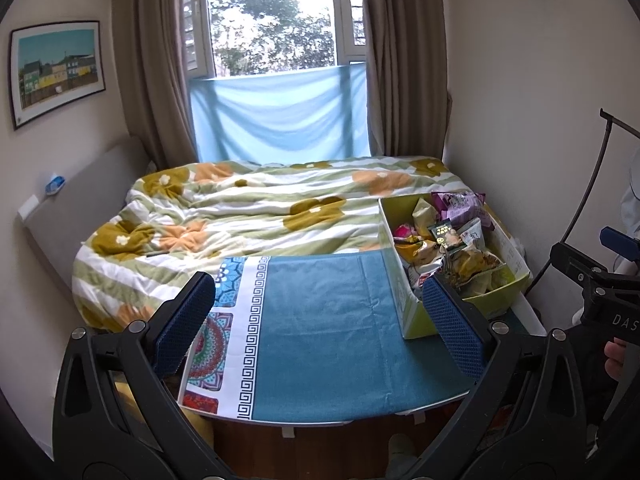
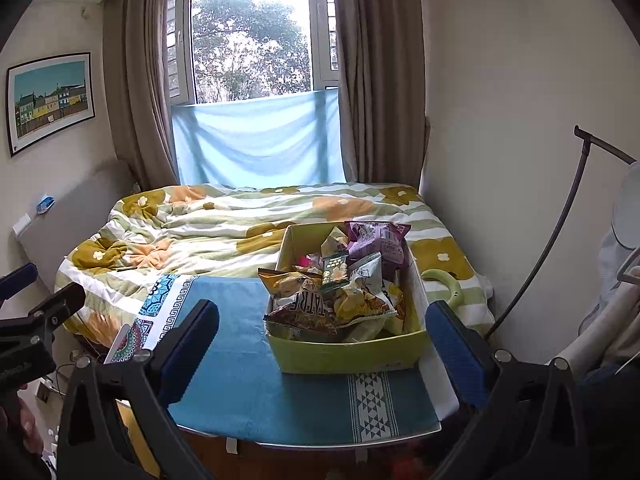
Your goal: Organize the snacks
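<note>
Right wrist view, nearest first: the right gripper (image 2: pixel 322 340) hangs spread wide over the near end of the table, its black arms ending in blue pads (image 2: pixel 456 352) with a dimpled, rubbery face, and nothing sits between them. The left gripper (image 1: pixel 318 320) is the same build and is likewise released and empty, held over the bare middle of the cloth. Each tool shows at the edge of the other's view, with a bit of the person's hand (image 1: pixel 614 358) on the right one's handle.

The table (image 2: pixel 248 442) is small, with a pale rim, and a teal cloth (image 2: pixel 236 360) covers it; the weave looks soft and slightly creased, with a white key-pattern border and bright medallions along its left edge and a white triangle band on the near right.

The box (image 2: pixel 348 358) stands on the far right part of that cloth. It is yellow-green cardboard, open-topped and oblong, its long axis running away from the grippers toward the bed, one short wall facing them. It is heaped with snacks (image 2: pixel 340 292): crinkled foil and plastic bags lying at all angles, brown and yellow ones near the front, a small dark green packet upright in the middle, a purple bag (image 2: pixel 376 240) at the far end.

Beyond the table lies the bed (image 2: pixel 240 220), its rumpled quilt striped green and white with mustard and orange flowers. A grey padded headboard (image 2: pixel 72 208) runs along the left wall. Farthest off, brown curtains (image 2: pixel 132 80) frame a window (image 2: pixel 248 44) whose lower part is draped in pale blue fabric.
</note>
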